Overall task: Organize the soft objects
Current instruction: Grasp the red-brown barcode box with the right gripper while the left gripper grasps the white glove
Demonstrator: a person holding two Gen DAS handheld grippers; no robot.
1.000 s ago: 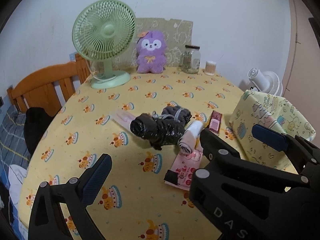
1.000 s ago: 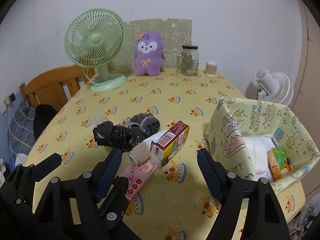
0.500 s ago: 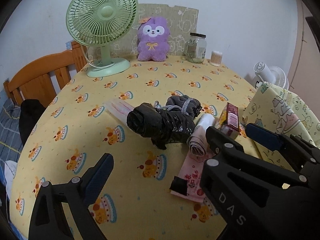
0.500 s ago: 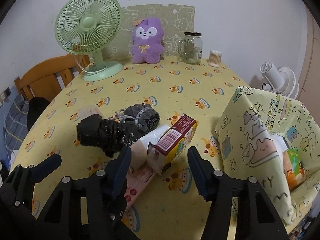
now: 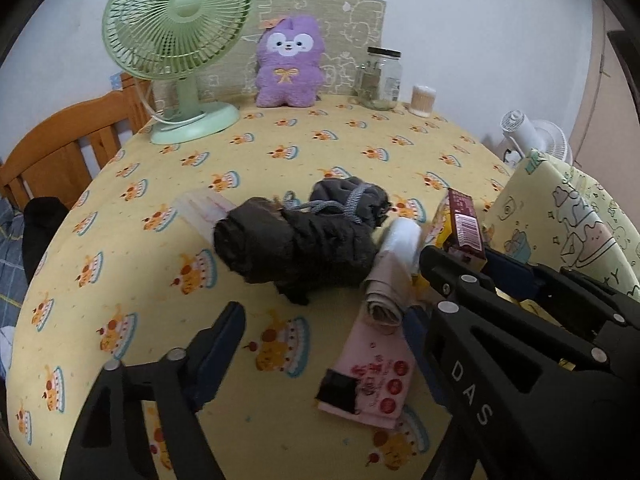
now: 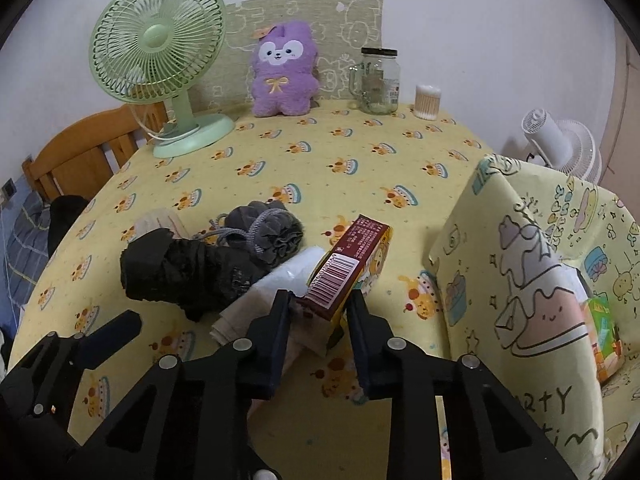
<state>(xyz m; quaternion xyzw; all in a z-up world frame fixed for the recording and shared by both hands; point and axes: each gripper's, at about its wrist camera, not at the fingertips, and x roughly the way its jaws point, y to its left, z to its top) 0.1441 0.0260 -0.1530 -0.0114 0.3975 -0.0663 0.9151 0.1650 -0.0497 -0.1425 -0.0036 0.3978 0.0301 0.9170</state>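
1. Maroon carton point(image 6: 352, 264) sits clenched in my right gripper point(image 6: 320, 312), propped on the white roll point(image 6: 280, 280) so I grasp its raised end.
2. My left gripper point(image 5: 324, 316) hovers released over the desk point(image 5: 320, 152).
3. Fabric bin point(image 6: 500, 248) waits at three o'clock.

The tablecloth point(image 6: 340, 168) was matt printed cloth, the black roll point(image 6: 180, 276) crinkled glossy plastic film, the box point(image 6: 352, 260) smooth printed cardboard, the plush toy point(image 6: 284, 72) fuzzy fabric, the jar point(image 6: 378, 80) clear glass, and the chair point(image 6: 80, 160) varnished wood.
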